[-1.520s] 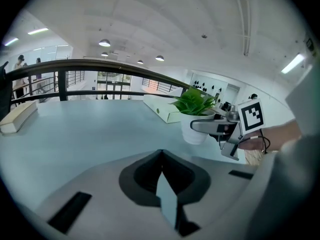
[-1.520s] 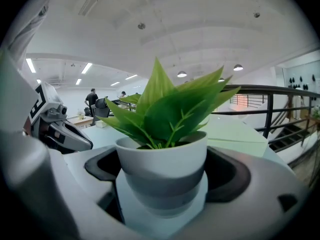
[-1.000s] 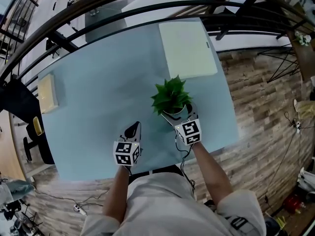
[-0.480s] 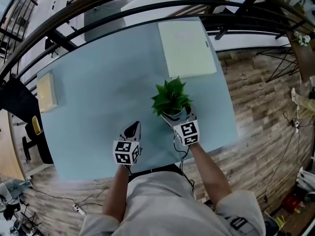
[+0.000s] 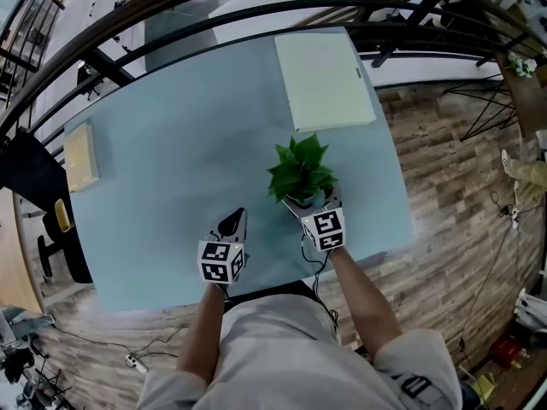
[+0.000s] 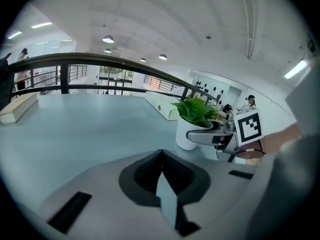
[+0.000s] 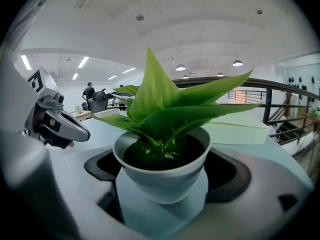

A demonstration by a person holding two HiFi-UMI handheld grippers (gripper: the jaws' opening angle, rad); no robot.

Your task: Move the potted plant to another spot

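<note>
Your right hand-held gripper (image 5: 314, 210) pinched the potted plant (image 5: 299, 169) by its white pot, close to the worktop's (image 5: 171, 143) near edge, toward the right corner. Your left hand-held gripper (image 5: 232, 224) sat pressed together and empty, near the plant on its left. To carry well, you likely needed to hold the pot level, lift clear before travelling, and avoid the pale board (image 5: 325, 79) at the far right corner. The rounded pot looked liable to slip.

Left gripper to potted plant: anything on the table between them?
Nothing. In the head view only bare blue table separates the left gripper from the potted plant, which the right gripper holds. The left gripper view agrees.
</note>
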